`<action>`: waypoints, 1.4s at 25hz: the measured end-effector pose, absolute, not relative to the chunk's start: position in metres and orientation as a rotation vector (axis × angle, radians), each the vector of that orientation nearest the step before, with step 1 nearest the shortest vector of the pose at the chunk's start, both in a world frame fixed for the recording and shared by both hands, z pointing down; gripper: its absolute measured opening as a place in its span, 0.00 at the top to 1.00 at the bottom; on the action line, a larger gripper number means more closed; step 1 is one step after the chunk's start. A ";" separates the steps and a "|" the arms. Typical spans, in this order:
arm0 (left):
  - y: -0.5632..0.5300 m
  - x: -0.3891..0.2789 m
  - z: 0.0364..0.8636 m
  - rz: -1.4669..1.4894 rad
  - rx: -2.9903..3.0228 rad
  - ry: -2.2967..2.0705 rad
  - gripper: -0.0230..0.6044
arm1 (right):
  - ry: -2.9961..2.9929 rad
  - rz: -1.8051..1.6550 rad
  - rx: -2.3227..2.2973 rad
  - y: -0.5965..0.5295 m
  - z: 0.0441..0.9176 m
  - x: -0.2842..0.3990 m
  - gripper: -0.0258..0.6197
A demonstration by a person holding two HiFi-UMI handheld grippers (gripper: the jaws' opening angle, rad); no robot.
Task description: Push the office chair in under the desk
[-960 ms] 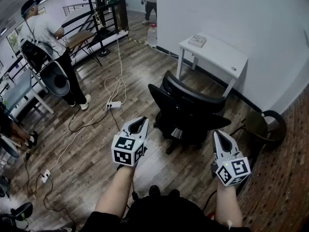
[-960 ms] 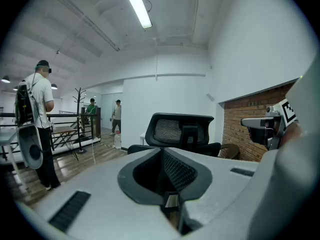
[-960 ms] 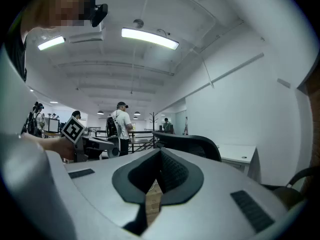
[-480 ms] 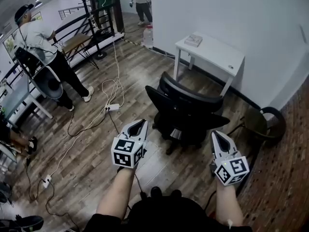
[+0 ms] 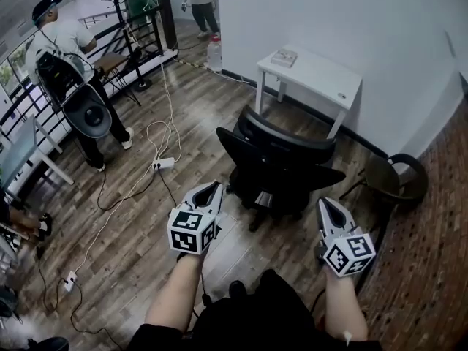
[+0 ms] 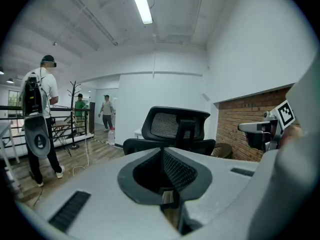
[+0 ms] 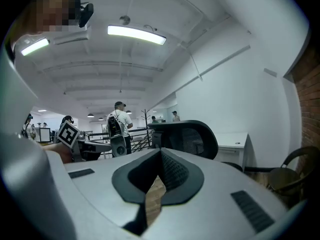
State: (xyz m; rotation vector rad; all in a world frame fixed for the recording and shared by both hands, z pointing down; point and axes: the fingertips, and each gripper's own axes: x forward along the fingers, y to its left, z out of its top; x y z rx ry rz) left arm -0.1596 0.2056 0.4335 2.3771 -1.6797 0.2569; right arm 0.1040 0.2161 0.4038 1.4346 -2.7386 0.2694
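Note:
A black office chair (image 5: pixel 281 168) with a mesh back stands on the wood floor, its back toward me. It is apart from the white desk (image 5: pixel 311 73) against the wall. My left gripper (image 5: pixel 210 189) is held just short of the chair's left side, shut and empty. My right gripper (image 5: pixel 326 205) hovers near the chair's right armrest, also shut with nothing in it. In the left gripper view the chair (image 6: pixel 175 129) fills the middle beyond the closed jaws. The right gripper view shows the chair (image 7: pixel 187 136) and the desk (image 7: pixel 235 140) behind it.
A person with a backpack (image 5: pixel 69 72) stands at the left by a railing. Cables and a power strip (image 5: pixel 162 163) lie on the floor. A water bottle (image 5: pixel 213 53) stands by the wall, a dark round chair (image 5: pixel 398 181) beside the brick wall at right.
Both grippers keep about the same places before the chair. The person at the left has turned and stepped closer. The view has drifted slightly toward the desk.

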 end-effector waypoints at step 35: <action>0.012 -0.132 0.511 0.380 2.299 -1.545 0.81 | -2.402 0.627 1.673 0.062 0.510 0.158 0.82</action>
